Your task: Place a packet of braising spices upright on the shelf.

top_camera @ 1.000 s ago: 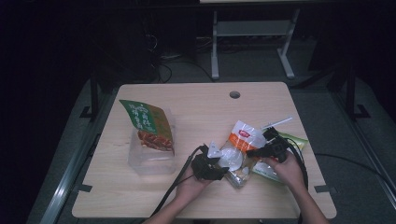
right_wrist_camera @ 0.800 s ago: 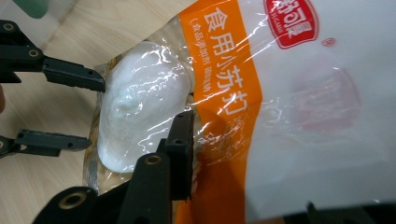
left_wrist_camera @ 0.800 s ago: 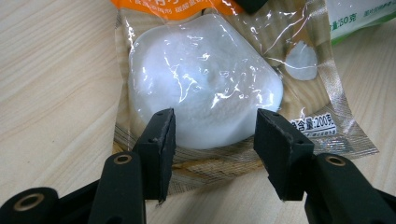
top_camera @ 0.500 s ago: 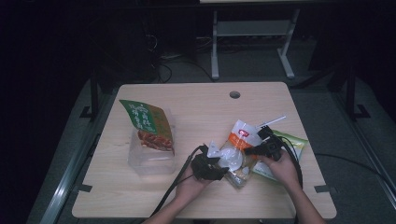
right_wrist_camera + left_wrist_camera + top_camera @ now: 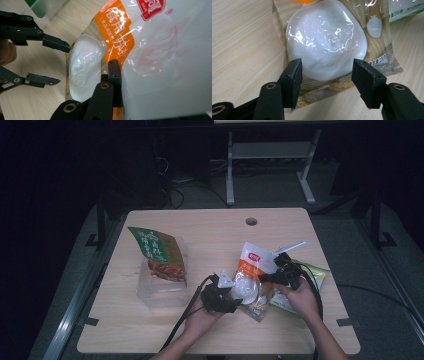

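Two grippers (image 5: 235, 297) (image 5: 265, 278) w/ powder bag (image 5: 252, 277)

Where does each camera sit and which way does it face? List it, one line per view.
High view: above the table, looking down; forearms, both claws.
Left gripper view: on the left claw, facing the white bun pack; open jaws.
Right gripper view: on the right claw, shut on that pack's edge.
Shared: the pack.
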Action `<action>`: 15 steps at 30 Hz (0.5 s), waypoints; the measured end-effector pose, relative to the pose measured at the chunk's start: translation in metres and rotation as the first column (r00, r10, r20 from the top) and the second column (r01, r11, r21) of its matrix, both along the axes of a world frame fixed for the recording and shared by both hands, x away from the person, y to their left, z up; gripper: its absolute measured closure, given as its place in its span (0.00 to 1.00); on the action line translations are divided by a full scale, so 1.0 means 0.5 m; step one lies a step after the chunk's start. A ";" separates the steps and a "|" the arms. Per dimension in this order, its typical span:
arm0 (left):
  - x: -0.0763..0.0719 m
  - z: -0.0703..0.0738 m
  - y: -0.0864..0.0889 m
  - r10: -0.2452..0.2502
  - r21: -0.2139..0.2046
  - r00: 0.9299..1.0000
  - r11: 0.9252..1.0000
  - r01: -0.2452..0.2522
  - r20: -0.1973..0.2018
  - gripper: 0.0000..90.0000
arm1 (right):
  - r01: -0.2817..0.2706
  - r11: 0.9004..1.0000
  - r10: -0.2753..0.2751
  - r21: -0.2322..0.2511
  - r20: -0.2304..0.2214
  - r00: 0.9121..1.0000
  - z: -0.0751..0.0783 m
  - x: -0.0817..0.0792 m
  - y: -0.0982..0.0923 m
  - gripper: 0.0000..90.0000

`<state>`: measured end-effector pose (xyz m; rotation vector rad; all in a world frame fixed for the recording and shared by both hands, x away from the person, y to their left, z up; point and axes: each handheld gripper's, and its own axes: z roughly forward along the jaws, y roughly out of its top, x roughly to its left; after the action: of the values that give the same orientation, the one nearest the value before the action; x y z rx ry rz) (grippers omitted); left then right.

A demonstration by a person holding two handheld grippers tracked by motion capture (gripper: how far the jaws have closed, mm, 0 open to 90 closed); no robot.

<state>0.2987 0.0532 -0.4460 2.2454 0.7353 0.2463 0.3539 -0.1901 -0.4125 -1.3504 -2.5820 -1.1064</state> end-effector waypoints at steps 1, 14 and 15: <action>-0.001 0.001 0.001 0.000 -0.003 1.000 1.000 0.000 0.004 0.45 | -0.010 1.000 0.010 -0.002 0.015 1.000 0.009 -0.003 0.005 0.99; -0.030 0.010 0.028 -0.017 -0.016 1.000 1.000 0.017 0.026 0.43 | -0.082 0.996 0.079 0.039 0.080 0.994 0.045 -0.019 0.018 1.00; -0.033 0.012 0.031 -0.019 -0.017 0.999 1.000 0.020 0.026 0.43 | -0.089 0.995 0.085 0.045 0.083 0.993 0.047 -0.019 0.019 1.00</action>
<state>0.2823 0.0688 -0.4400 2.2279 0.6992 0.2578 0.3443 -0.1805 -0.3889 -1.1956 -2.6231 -1.2257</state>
